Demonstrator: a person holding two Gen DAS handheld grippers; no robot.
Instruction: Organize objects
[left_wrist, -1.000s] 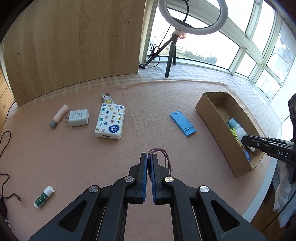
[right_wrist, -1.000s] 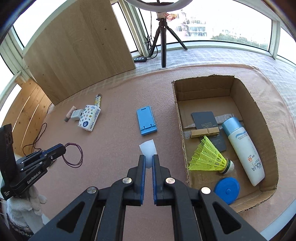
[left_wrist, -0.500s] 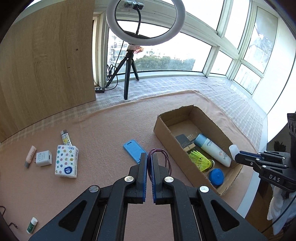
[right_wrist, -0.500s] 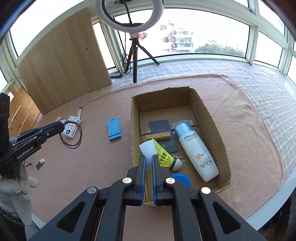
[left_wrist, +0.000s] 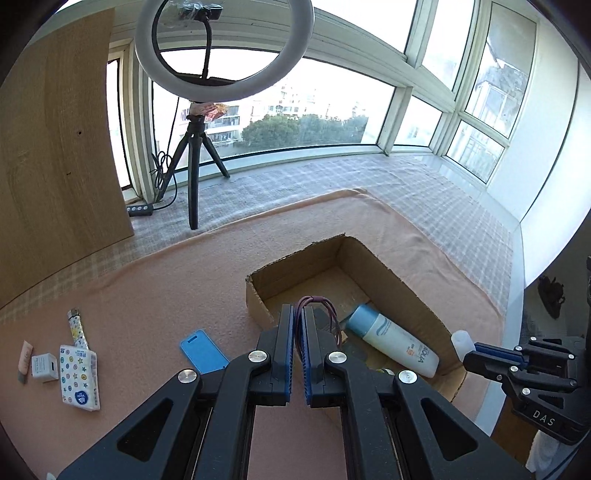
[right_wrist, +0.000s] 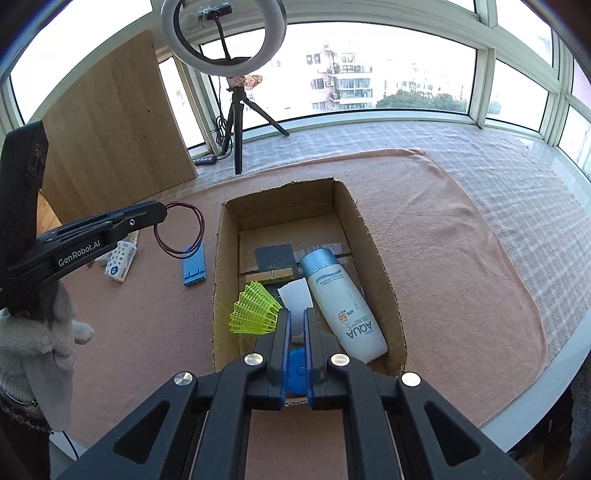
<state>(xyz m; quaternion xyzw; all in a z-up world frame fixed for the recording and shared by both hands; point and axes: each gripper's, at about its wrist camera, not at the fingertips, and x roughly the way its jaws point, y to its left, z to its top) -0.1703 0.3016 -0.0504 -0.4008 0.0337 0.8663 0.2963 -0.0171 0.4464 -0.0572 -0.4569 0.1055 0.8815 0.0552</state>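
My left gripper (left_wrist: 299, 312) is shut on a maroon hair band (left_wrist: 320, 303) and holds it above the near left rim of the cardboard box (left_wrist: 258, 291). The band also shows in the right wrist view (right_wrist: 180, 233), hanging in the air left of the box (right_wrist: 221, 258). My right gripper (right_wrist: 297, 314) is shut on a small white translucent container (right_wrist: 296, 295) and holds it over the box's near half. In the left wrist view that container (left_wrist: 461, 341) shows beyond the box's near right corner.
The box holds a white Aqua bottle (right_wrist: 341, 299), a yellow shuttlecock (right_wrist: 255, 314), a blue round lid (right_wrist: 297, 371), a dark card (right_wrist: 274, 256) and a wooden clothespin (right_wrist: 269, 275). On the pink cloth lie a blue phone stand (left_wrist: 203, 356), tissue pack (left_wrist: 79, 373), white charger (left_wrist: 44, 367), lighter (left_wrist: 77, 328). A ring light tripod (left_wrist: 194, 162) stands behind.
Both grippers have swung toward the box, each still holding its object. The left carried the band from the open cloth to the box's edge; the right carried the container over the box.
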